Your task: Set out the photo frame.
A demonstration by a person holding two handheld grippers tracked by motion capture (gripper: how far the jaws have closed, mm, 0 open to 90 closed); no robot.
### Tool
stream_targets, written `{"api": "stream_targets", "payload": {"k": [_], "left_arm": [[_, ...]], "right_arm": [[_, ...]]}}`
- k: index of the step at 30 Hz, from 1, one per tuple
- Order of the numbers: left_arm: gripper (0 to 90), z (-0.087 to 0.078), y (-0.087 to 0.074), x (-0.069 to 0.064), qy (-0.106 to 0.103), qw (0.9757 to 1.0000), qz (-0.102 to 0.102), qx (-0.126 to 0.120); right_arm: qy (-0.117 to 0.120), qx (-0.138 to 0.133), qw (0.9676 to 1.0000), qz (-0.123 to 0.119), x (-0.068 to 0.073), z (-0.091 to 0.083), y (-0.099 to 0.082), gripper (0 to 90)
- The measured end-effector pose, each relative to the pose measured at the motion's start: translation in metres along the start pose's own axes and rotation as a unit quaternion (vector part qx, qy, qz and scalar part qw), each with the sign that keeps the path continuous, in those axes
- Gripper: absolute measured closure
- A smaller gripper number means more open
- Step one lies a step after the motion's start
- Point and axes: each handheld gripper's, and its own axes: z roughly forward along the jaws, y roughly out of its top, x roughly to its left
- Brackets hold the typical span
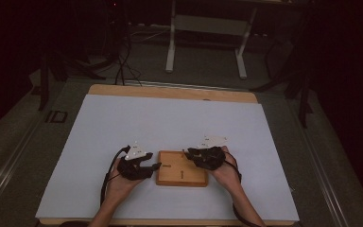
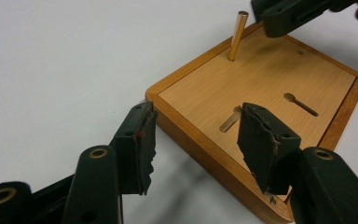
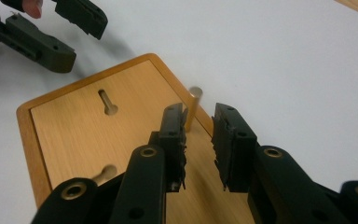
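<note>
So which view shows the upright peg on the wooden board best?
The left gripper view: the peg stands clear and unobstructed near the wooden board's far edge. The right gripper view shows it partly behind the right gripper jaws. In the high view it is too small to tell.

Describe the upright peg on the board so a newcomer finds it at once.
On the pale sheet lies a wooden board. Near one edge stands a thin brass-coloured peg, just ahead of the right gripper. It alone stands upright; the board's other marks are flat slots.

place: lab | cues: dark room, floor cables (image 1: 123,66), white stand frame (image 1: 208,38)
</note>
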Motion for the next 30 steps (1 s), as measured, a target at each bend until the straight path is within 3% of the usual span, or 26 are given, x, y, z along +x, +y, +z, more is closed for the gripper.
{"api": "stream_targets", "payload": {"k": [8, 15, 23, 30], "left_arm": [[46.6, 0.000, 0.000, -0.001, -0.007, 1.0000, 0.002, 0.000], [46.6, 0.001, 0.001, -0.003, -0.011, 0.9999, 0.005, 0.000], [46.6, 0.001, 0.001, -0.004, -0.012, 0.9999, 0.008, 0.002], [47.2, 0.001, 0.001, -0.005, -0.019, 0.9997, 0.011, 0.004]], "right_arm": [[0.017, -0.006, 0.9996, 0.021, -0.002, 0.017, 0.001, 74.2], [0.021, -0.012, 0.9991, 0.036, -0.005, 0.027, -0.002, 81.6], [0.034, -0.020, 0.9982, 0.046, -0.007, 0.030, -0.004, 83.5], [0.064, -0.016, 0.9954, 0.070, -0.014, 0.030, -0.005, 83.8]]}}
